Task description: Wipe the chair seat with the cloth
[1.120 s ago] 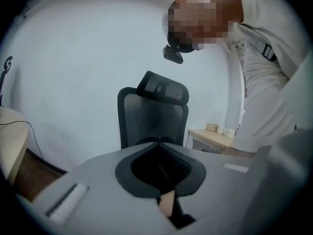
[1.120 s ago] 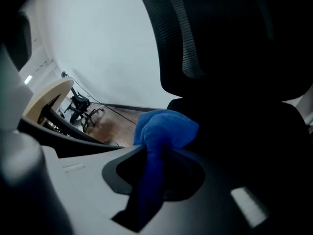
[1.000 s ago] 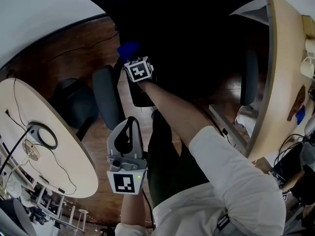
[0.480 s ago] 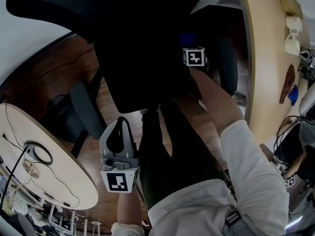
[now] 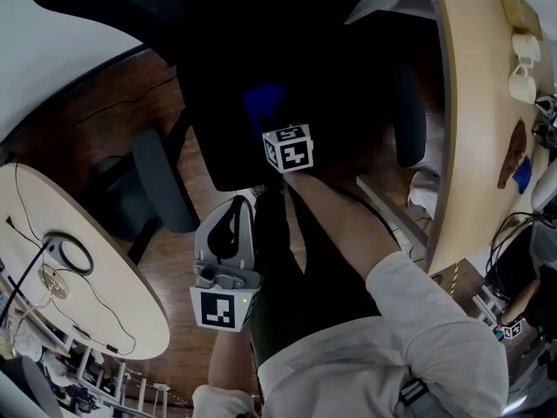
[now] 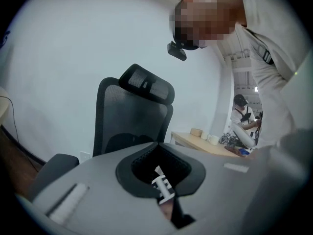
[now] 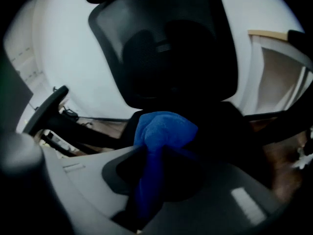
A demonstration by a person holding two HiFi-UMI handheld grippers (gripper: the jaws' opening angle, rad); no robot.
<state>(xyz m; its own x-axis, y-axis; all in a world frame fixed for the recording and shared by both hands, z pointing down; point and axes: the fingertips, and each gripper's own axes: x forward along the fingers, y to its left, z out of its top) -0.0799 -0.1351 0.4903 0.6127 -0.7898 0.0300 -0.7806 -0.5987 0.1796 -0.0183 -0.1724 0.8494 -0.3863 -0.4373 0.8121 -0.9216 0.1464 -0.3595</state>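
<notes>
The black chair seat (image 5: pixel 218 146) fills the upper middle of the head view. A blue cloth (image 5: pixel 264 107) lies bunched on it, and my right gripper (image 5: pixel 277 129) is shut on it, marker cube just behind. In the right gripper view the cloth (image 7: pixel 164 129) bulges out past the gripper (image 7: pixel 156 175), with the mesh chair back (image 7: pixel 166 48) upright behind it. My left gripper (image 5: pixel 233 207) hangs back over the wooden floor, near the seat's front edge. It is shut and holds nothing. In the left gripper view that gripper (image 6: pixel 159 155) faces the chair back (image 6: pixel 132 126).
A round white table (image 5: pixel 87 259) with cables stands at the left. A long wooden desk (image 5: pixel 474 103) with mugs runs down the right. The chair's grey armrests (image 5: pixel 161 181) stick out on both sides. The person's legs stand close to the seat front.
My right gripper swept the cloth to the right across the seat, then came back to the left and nearer the front. The left gripper has barely moved.
</notes>
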